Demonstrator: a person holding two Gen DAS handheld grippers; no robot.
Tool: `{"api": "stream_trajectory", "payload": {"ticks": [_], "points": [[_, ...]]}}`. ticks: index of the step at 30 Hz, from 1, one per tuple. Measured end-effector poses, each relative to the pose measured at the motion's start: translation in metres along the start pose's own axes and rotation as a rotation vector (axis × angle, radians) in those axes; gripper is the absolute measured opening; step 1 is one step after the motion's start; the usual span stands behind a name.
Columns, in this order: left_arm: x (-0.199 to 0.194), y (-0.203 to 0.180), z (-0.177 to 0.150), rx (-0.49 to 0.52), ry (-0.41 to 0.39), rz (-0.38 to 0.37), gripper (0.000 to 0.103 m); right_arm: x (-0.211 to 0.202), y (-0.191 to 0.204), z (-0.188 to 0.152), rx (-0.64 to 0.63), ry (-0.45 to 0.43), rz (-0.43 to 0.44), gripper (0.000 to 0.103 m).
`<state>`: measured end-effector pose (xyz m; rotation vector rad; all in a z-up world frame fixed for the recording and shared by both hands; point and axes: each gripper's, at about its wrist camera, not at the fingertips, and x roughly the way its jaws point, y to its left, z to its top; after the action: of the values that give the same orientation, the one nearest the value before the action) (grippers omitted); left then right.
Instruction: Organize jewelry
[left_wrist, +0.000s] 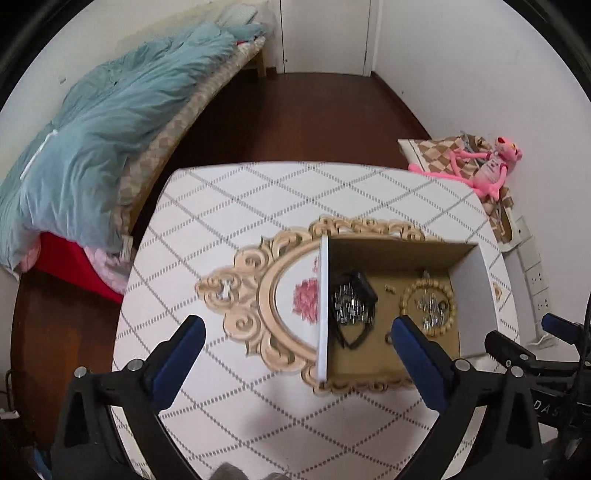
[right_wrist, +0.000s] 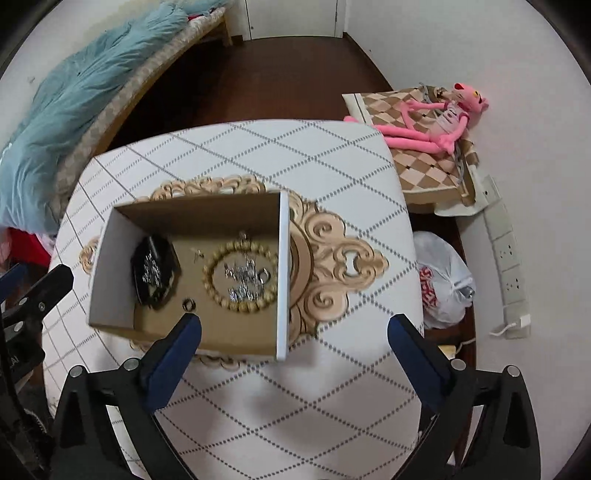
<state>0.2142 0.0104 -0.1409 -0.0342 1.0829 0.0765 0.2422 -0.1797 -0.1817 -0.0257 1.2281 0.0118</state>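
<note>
Left wrist view shows the left gripper (left_wrist: 297, 336) spread wide and empty above a small table (left_wrist: 229, 206) with a diamond-patterned top. An open cardboard box (left_wrist: 471, 291) sits on the table. Inside lie a black band with silver pieces (left_wrist: 351, 302), a wooden bead bracelet (left_wrist: 428, 306) circling a silver tangle (left_wrist: 430, 308), and a small ring (left_wrist: 388, 338).

Right wrist view shows the right gripper (right_wrist: 294, 330), also wide open and holding nothing, just in front of the box's near wall.

The jewelry already appears gathered in the box, so the task seems late or pausing. Any next pick would call for reaching down over the box wall.

A bed with a teal quilt (left_wrist: 110, 122) and a pink plush toy (right_wrist: 436, 122) lie well apart.
</note>
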Motion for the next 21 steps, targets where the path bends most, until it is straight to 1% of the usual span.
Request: {"api": "stream_trajectory", "payload": {"ticks": [4, 8, 11, 16, 21], "points": [[-0.013, 0.000, -0.007, -0.006, -0.005, -0.006, 0.103, -0.009, 0.001, -0.010, -0.002, -0.015, -0.021, 0.102], [-0.039, -0.001, -0.012, -0.010, -0.042, -0.006, 0.103, -0.029, 0.003, -0.018, -0.002, -0.046, -0.027, 0.102], [-0.064, -0.002, -0.014, -0.017, -0.077, -0.017, 0.103, -0.055, 0.004, -0.026, 0.000, -0.085, -0.024, 0.102], [-0.108, -0.001, -0.021, -0.014, -0.142, -0.005, 0.103, -0.097, 0.006, -0.041, 0.005, -0.157, -0.031, 0.102], [-0.150, 0.002, -0.034, -0.018, -0.195, -0.001, 0.103, -0.148, 0.003, -0.059, 0.019, -0.234, -0.038, 0.102]]}}
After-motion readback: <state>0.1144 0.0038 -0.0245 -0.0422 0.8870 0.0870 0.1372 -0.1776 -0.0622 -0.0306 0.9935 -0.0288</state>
